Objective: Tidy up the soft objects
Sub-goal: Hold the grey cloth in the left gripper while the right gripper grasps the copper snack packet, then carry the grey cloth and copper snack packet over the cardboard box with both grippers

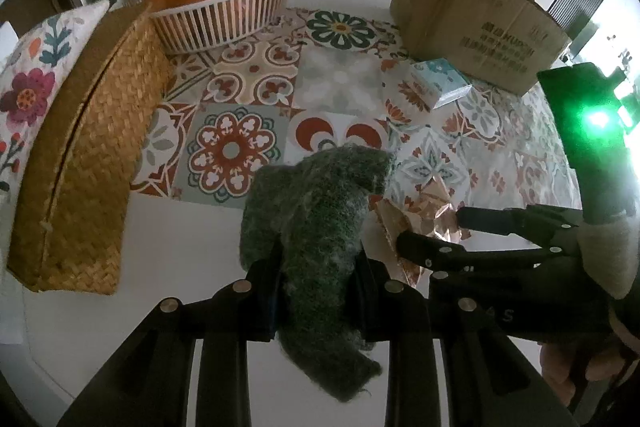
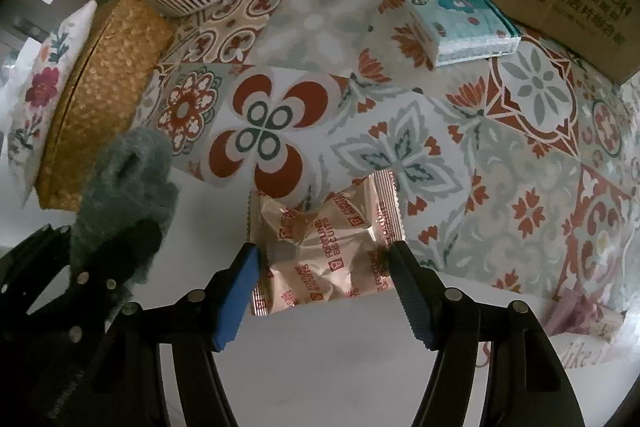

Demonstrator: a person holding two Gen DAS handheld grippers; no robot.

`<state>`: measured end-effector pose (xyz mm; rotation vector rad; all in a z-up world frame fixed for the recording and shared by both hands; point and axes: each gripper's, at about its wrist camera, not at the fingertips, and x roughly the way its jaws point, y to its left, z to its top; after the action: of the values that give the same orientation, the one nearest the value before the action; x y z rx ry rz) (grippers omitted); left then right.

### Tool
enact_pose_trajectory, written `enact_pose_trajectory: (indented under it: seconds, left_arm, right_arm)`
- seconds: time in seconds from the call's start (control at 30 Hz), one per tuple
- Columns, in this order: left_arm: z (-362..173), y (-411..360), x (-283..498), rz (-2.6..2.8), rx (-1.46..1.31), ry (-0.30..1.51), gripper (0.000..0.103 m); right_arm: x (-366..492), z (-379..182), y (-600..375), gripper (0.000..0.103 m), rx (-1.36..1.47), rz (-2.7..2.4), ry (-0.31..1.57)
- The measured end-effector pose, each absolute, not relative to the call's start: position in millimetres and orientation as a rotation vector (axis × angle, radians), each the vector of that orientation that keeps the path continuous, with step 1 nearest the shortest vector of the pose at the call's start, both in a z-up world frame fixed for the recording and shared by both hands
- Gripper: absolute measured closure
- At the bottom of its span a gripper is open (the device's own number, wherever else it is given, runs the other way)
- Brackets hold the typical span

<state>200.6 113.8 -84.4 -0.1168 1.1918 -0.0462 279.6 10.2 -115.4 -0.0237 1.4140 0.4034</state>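
Note:
A fuzzy grey-green soft pad [image 1: 320, 211] sticks up between the fingers of my left gripper [image 1: 316, 267], which is shut on its middle; its lower end hangs out behind the jaws. The same pad [image 2: 124, 171] shows at the left of the right wrist view. A crinkled pink-gold biscuit packet [image 2: 324, 251] sits between the blue pads of my right gripper [image 2: 324, 267], and both pads press on its side edges. In the left wrist view the right gripper [image 1: 436, 231] is close on the right with the packet [image 1: 396, 223] in it. Both grippers point steeply down over the white table.
A woven straw basket [image 1: 88, 155] and a floral cushion [image 1: 28, 79] stand at the left. A white slatted bowl of oranges [image 1: 224, 15] is behind them. A cardboard box [image 1: 472, 15] and a tissue pack [image 2: 460, 27] lie at the back right on the patterned mat [image 2: 520, 155].

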Motion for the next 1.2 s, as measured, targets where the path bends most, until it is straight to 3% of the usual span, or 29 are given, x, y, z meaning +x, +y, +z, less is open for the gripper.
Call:
enact_pose_trajectory:
  seconds: [0.23,0.33,0.5,1.2]
  left_arm:
    - [-90.4,113.5,199.7,-0.050,-0.137,1.209,0.075]
    - [-91.7,111.7,199.9,-0.051,-0.136,1.211,0.075]
    - [-90.8,106.9,200.4,-0.060,-0.127,1.206,0.075]
    - [-56.5,60.4,217.0,-0.145,-0.068,1.108,0.075]
  right_arm:
    - [274.7,-117.0,15.0,0.037,-0.029,0.422,1.386]
    - [273.3,-113.8,11.4,0.048,-0.013,0.440,1.368]
    - [271.2,-112.4,8.3,0.052,-0.002,0.449,1.358]
    - [266.1,-48.6,-54.0,0.053,0.028,0.277,1.153]
